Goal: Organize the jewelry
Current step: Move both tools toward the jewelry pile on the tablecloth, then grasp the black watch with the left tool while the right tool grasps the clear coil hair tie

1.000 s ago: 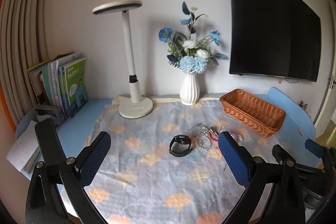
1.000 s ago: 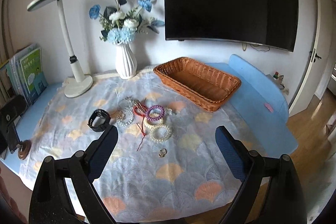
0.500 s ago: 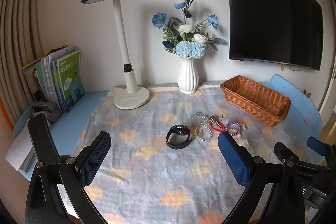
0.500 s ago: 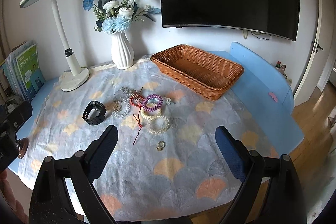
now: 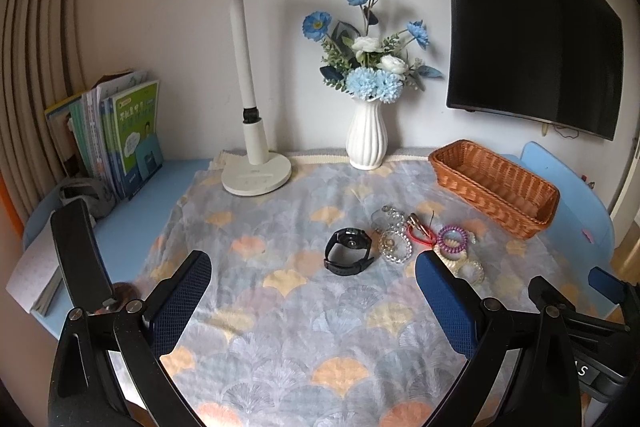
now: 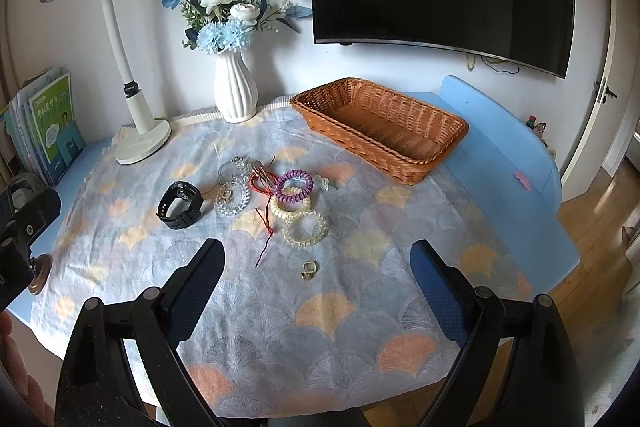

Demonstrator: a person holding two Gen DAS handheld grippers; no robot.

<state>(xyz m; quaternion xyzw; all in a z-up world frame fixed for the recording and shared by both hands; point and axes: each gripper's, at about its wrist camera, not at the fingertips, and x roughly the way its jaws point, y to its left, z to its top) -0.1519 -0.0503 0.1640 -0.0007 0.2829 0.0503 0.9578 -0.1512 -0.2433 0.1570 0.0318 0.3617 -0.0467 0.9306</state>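
Jewelry [image 6: 276, 195] lies in a loose pile on the cloth [image 6: 320, 327] just ahead of my right claw [image 6: 316, 267], nearer it than my left claw [image 5: 312, 279], both spread wide and empty, with the basket [image 6: 384, 131] beyond to the right.

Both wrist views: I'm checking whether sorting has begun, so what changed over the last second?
Only the cameras shifted a little, so the scene sits differently in frame. Both grippers, left and right, stay open and empty. The watch, bracelets and ring lie unmoved on the cloth; the basket is still empty.
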